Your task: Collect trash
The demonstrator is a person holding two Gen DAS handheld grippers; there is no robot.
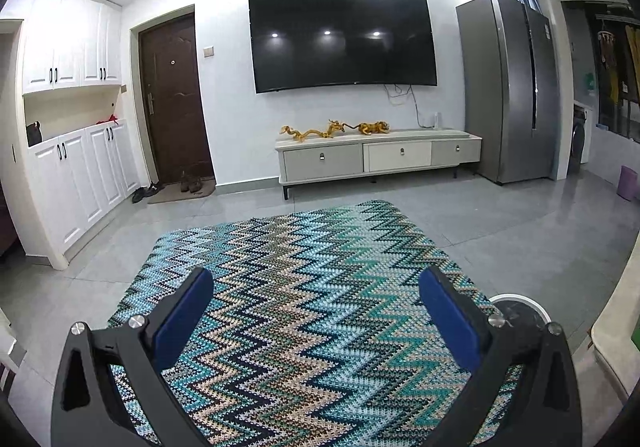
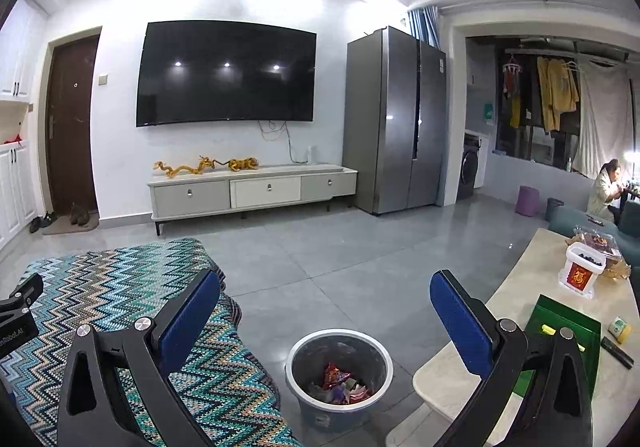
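Observation:
A grey trash bin (image 2: 339, 377) stands on the floor between the zigzag-cloth surface (image 2: 120, 311) and the coffee table (image 2: 516, 311). Several colourful wrappers (image 2: 340, 383) lie inside it. My right gripper (image 2: 325, 291) is open and empty, held above the bin. My left gripper (image 1: 316, 289) is open and empty over the zigzag cloth (image 1: 304, 287); the bin's rim (image 1: 520, 307) shows behind its right finger. The left gripper's tip (image 2: 24, 299) shows at the left edge of the right wrist view.
The coffee table holds a green tray (image 2: 564, 327), a white tub with a red label (image 2: 582, 271), a small jar (image 2: 619, 329) and a dark remote (image 2: 618, 351). A TV stand (image 2: 252, 189), fridge (image 2: 396, 119) and purple stool (image 2: 527, 200) stand beyond. A person (image 2: 608, 187) sits far right.

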